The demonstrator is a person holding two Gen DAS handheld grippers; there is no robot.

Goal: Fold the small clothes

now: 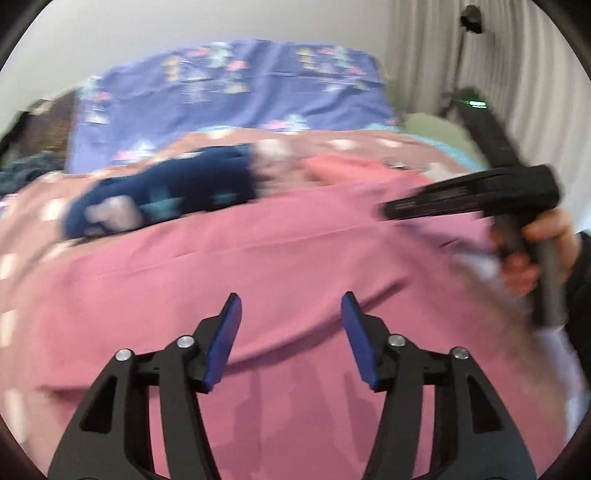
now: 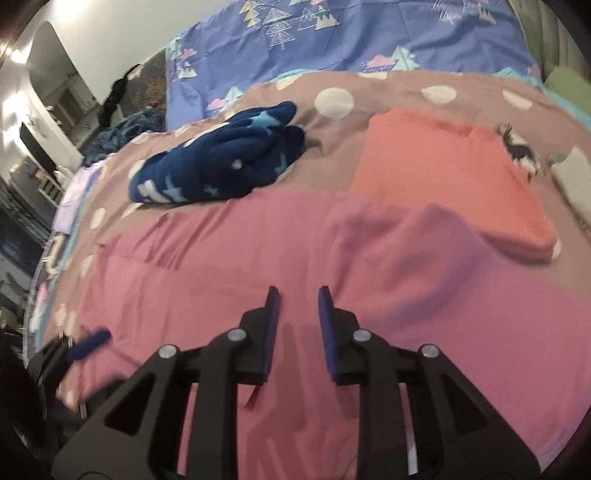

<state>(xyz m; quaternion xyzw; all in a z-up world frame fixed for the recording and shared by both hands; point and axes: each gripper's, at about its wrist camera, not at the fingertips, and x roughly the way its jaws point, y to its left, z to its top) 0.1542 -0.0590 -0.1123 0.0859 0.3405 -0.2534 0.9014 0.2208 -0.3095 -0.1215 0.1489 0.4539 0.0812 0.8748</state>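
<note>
A pink garment (image 1: 258, 266) lies spread on the bed, also in the right wrist view (image 2: 240, 266), with a raised fold on its right part. My left gripper (image 1: 291, 301) is open and empty just above it. My right gripper (image 2: 298, 293) is open and empty above the garment's middle; its body shows at the right of the left wrist view (image 1: 472, 195), held by a hand. The left gripper's blue finger (image 2: 90, 341) shows at the garment's left edge.
A folded coral garment (image 2: 450, 173) lies behind the pink one at the right. A crumpled navy star-patterned garment (image 2: 221, 162) lies at the back left. The bed has a mauve dotted cover (image 2: 369, 88) and a purple pillow (image 2: 351, 33). A tripod (image 1: 469, 74) stands by the curtain.
</note>
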